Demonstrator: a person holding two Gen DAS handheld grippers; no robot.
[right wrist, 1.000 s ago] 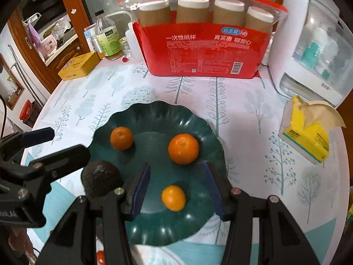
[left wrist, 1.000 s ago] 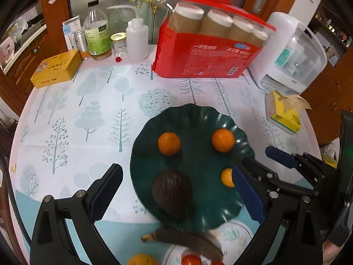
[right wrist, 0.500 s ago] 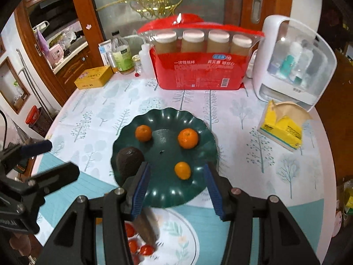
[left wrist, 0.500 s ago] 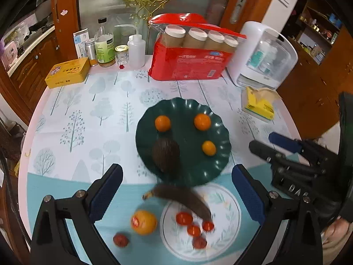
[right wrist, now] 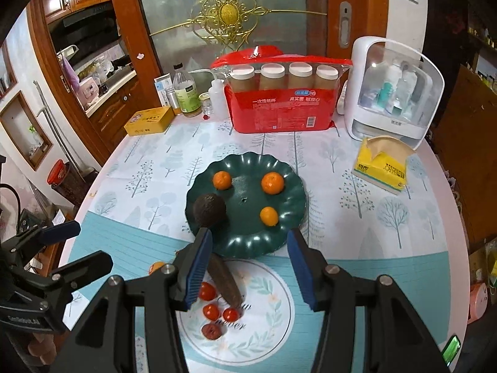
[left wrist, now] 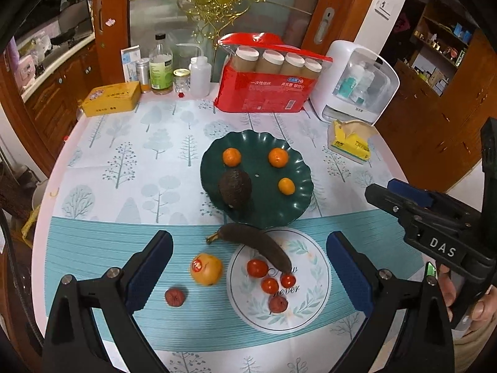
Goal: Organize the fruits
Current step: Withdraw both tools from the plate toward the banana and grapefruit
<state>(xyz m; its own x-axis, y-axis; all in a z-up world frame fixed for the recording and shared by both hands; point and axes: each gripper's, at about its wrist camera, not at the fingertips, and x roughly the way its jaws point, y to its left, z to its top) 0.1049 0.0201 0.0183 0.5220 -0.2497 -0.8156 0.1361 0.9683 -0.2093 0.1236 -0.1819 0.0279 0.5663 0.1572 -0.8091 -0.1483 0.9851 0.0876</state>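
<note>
Both empty: left gripper (left wrist: 248, 267) spread wide, right gripper (right wrist: 250, 264) half-parted, gripping nothing. Nearest, around the white plate (left wrist: 316, 310): cherry tomatoes (left wrist: 257, 268) and a red date (left wrist: 278, 304) on it, a blackened banana (left wrist: 254, 242) across its far rim, an orange (left wrist: 206, 269) and a second date (left wrist: 175, 297) loose on the cloth just left of it. Just beyond the white plate, the green plate (left wrist: 298, 208) carrying an avocado (left wrist: 234, 188) and three mandarins (left wrist: 278, 157). Judged partly done: loose fruit yet to plate.

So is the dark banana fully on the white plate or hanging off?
Hanging off. The banana has its lower end on the white plate, while its stem end juts past the rim over the striped cloth.
</note>
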